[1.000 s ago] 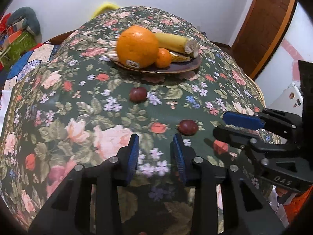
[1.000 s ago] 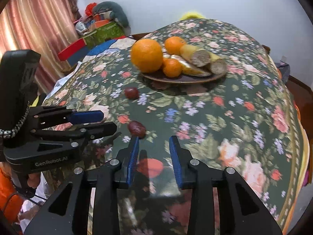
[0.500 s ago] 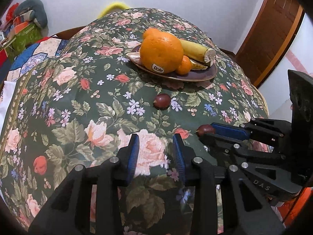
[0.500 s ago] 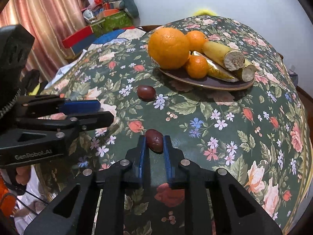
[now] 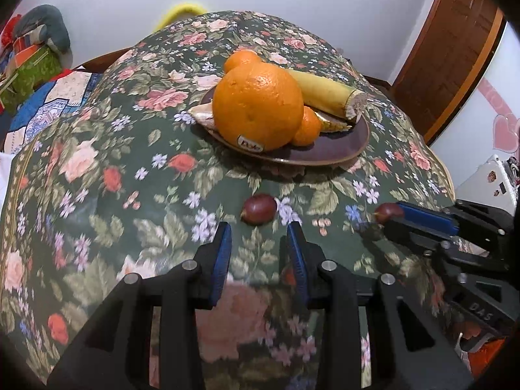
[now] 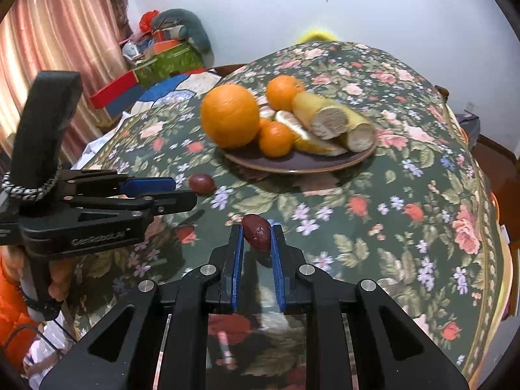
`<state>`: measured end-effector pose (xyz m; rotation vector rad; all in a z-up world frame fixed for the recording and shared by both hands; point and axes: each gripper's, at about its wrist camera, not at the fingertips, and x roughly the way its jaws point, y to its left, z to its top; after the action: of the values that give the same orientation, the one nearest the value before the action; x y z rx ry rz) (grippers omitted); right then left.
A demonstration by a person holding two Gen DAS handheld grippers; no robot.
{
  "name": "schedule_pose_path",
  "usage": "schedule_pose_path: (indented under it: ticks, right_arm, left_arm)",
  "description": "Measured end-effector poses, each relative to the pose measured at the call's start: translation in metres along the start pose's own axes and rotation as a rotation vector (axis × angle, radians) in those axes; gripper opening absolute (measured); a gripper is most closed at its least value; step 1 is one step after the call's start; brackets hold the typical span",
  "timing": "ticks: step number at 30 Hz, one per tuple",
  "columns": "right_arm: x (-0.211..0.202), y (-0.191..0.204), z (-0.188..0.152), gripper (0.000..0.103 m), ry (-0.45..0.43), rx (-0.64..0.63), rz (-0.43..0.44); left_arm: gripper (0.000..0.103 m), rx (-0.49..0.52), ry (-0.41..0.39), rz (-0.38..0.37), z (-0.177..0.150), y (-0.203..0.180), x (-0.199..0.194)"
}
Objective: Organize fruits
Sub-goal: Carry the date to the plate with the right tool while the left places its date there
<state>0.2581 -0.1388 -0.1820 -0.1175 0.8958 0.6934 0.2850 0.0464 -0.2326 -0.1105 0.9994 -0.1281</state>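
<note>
Right claw (image 6: 256, 240) clamped on one plum (image 6: 256, 231); left claw (image 5: 259, 237) open before second plum (image 5: 260, 209); plate (image 5: 341, 149) awaiting both.

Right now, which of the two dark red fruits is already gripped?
The one nearer the table edge, pinched by the right gripper. The other dark red fruit lies free on the tablecloth before the open left gripper.

Dark green floral tablecloth (image 5: 130, 169), brown plate (image 5: 341, 149), orange oranges (image 5: 256, 107), maroon fruit (image 5: 260, 209), blue-padded black claw (image 5: 258, 240)

Floral tablecloth (image 5: 97, 169), brown door (image 5: 455, 52), perhaps gift boxes (image 6: 165, 60).
</note>
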Motion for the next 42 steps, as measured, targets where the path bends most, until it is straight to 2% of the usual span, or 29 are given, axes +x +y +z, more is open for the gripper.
schedule_pose_path:
  ticks: [6, 8, 9, 12, 18, 29, 36, 42]
  right_arm:
    - [-0.005, -0.014, 0.002, 0.015, -0.021, 0.020, -0.016]
    - [-0.006, -0.018, 0.003, 0.015, -0.026, 0.025, -0.016]
    - [-0.006, -0.019, 0.004, 0.015, -0.028, 0.027, -0.016]
    - [-0.007, -0.022, 0.004, 0.015, -0.033, 0.032, -0.015]
    - [-0.008, -0.024, 0.005, 0.015, -0.042, 0.039, -0.017]
    - [-0.016, -0.035, 0.019, 0.015, -0.080, 0.047, -0.037]
    - [-0.010, -0.043, 0.036, 0.015, -0.097, 0.041, -0.039]
    - [0.012, -0.044, 0.050, 0.015, -0.070, 0.002, -0.040]
  left_arm:
    - [0.035, 0.008, 0.002, 0.011, 0.009, -0.003, 0.012]
    - [0.032, 0.012, -0.008, 0.021, 0.010, -0.004, 0.014]
    - [0.026, 0.014, -0.009, 0.024, 0.010, -0.004, 0.014]
    - [0.023, 0.014, -0.015, 0.022, 0.009, -0.003, 0.014]
    - [0.023, 0.016, -0.026, 0.010, 0.009, -0.005, 0.007]
    - [0.023, 0.061, -0.114, -0.041, 0.028, -0.036, -0.021]
    - [0.023, 0.066, -0.116, -0.068, 0.042, -0.049, -0.011]
    - [0.023, 0.070, -0.103, -0.058, 0.048, -0.054, 0.002]
